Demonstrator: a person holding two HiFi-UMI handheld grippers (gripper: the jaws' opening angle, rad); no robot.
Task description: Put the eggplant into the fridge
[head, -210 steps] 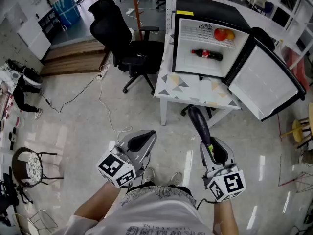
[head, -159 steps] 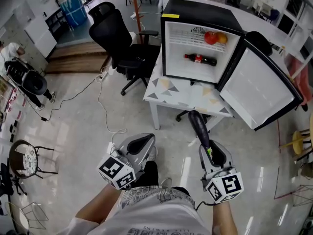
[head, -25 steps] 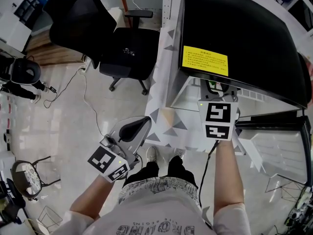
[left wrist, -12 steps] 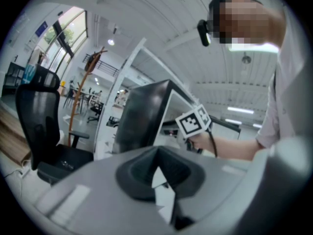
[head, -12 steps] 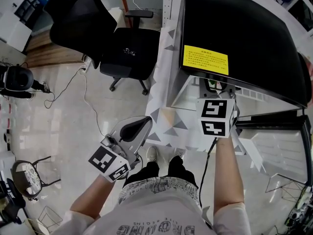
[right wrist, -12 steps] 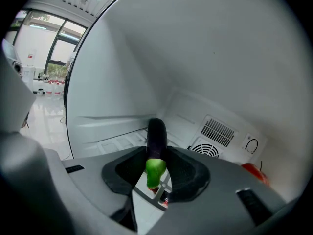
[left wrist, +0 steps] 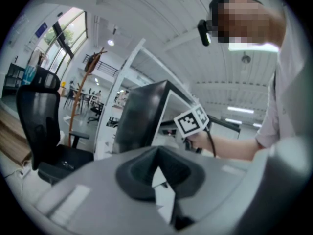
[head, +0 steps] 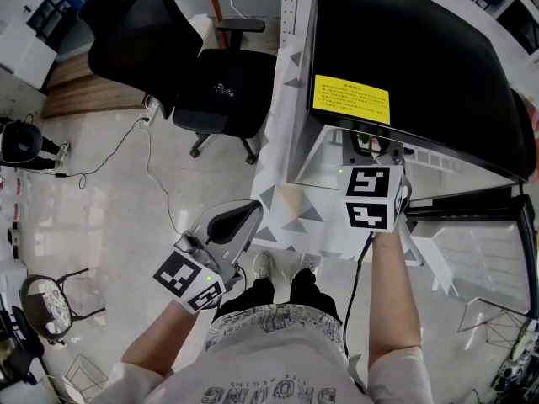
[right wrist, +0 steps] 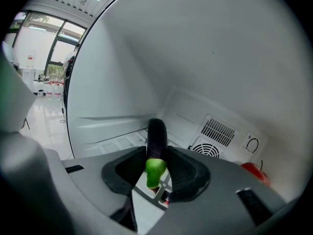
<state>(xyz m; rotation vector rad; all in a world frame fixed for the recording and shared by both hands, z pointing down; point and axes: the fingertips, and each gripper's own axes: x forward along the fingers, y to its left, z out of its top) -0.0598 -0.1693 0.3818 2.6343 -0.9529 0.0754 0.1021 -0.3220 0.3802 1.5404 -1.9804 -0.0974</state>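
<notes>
The eggplant, dark purple with a green stem end, points away from me between the jaws of my right gripper, which is shut on it. That gripper reaches into the white inside of the fridge, above its wire shelf. From the head view I see only the gripper's marker cube under the fridge's black top; the eggplant is hidden there. My left gripper hangs low at the left beside the table, shut and holding nothing.
The fridge stands on a white table with a triangle pattern; its open door swings out at the right. A red fruit lies at the fridge's back right by a fan vent. A black office chair stands to the left.
Several seconds ago I stood back from the open fridge with the eggplant held in front of me; now the right gripper holds it inside. Over the last second nothing has visibly moved.
</notes>
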